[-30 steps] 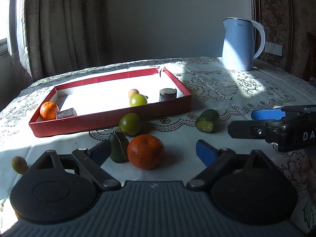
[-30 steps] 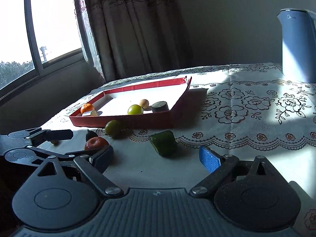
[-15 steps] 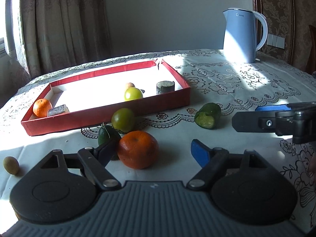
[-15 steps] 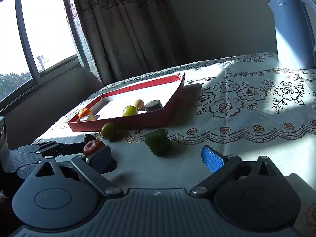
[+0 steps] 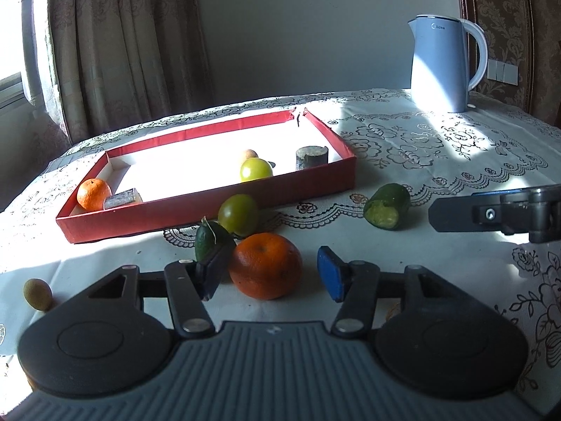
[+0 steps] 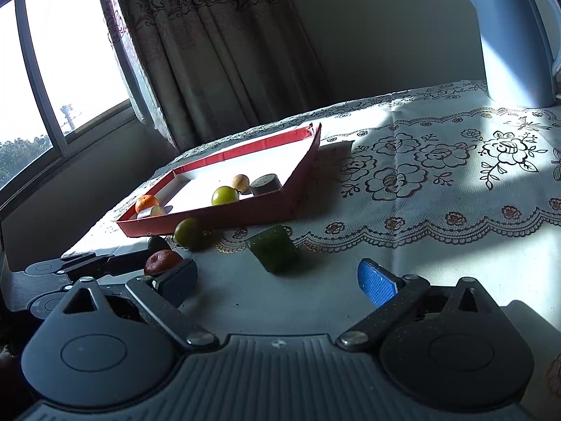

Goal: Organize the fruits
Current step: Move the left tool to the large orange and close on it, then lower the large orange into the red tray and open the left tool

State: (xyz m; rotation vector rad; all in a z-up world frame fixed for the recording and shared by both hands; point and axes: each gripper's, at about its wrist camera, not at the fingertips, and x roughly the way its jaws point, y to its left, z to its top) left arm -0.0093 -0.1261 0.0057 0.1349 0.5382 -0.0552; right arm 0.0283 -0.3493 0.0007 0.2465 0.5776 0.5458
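A large orange (image 5: 265, 265) lies on the tablecloth between the fingers of my left gripper (image 5: 270, 274). Its jaws are closing: the left pad is at the orange's side, while the blue right pad (image 5: 329, 278) still stands a little apart. A dark green fruit (image 5: 210, 242) and a round green fruit (image 5: 238, 214) lie just behind the orange. The red tray (image 5: 210, 207) holds a small orange (image 5: 93, 193), a yellow-green fruit (image 5: 256, 170), a brown fruit (image 5: 249, 154) and two grey stubs. My right gripper (image 6: 277, 280) is open, with a cut green piece (image 6: 273, 252) just ahead of it.
A small brownish fruit (image 5: 36, 293) lies alone at the near left. A white kettle (image 5: 445, 63) stands at the back right. The right gripper's finger (image 5: 491, 214) reaches in beside the cut green piece (image 5: 385, 205). A curtain and window are at the left.
The left gripper's jaws have narrowed around the large orange and the gripper has edged closer to it. The right gripper stays wide, its view rolled slightly.
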